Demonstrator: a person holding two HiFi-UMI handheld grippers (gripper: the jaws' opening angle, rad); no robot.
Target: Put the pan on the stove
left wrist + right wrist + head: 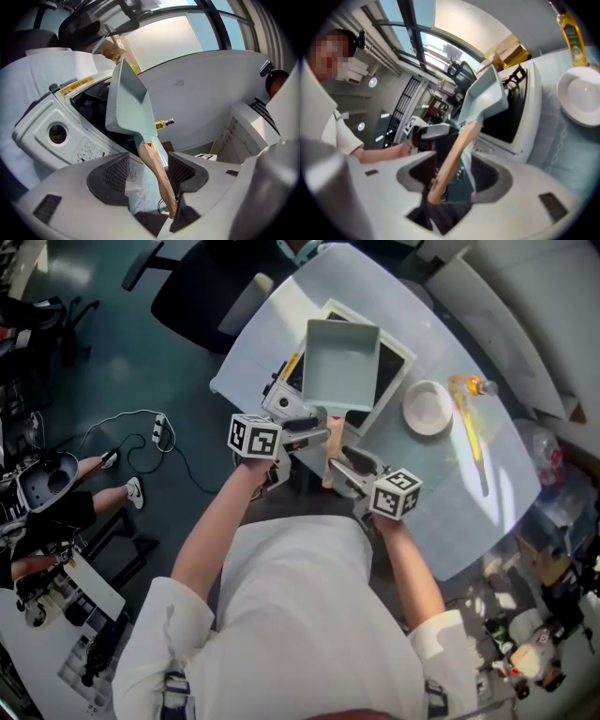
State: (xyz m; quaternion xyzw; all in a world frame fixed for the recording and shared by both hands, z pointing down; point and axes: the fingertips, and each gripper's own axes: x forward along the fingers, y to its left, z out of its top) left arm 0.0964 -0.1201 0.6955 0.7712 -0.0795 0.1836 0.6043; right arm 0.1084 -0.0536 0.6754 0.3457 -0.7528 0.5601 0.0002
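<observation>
A pale green square pan (342, 362) with a wooden handle (331, 454) rests on the black top of a white portable stove (405, 360). The handle sticks out over the table's near edge. My left gripper (314, 434) stands open with the handle between its pads; in the left gripper view the handle (157, 168) runs close to the right-hand pad. My right gripper (345, 470) is also open around the handle's end (449, 161), with gaps on both sides. The pan body (487, 98) sits tilted in the right gripper view, above the stove (520, 117).
A white plate (427, 407) lies right of the stove, and a yellow bottle (466, 388) beyond it. The table (469, 512) carries a pale blue cloth. A dark chair (202, 287) stands at its far left. Cables (159, 432) lie on the floor.
</observation>
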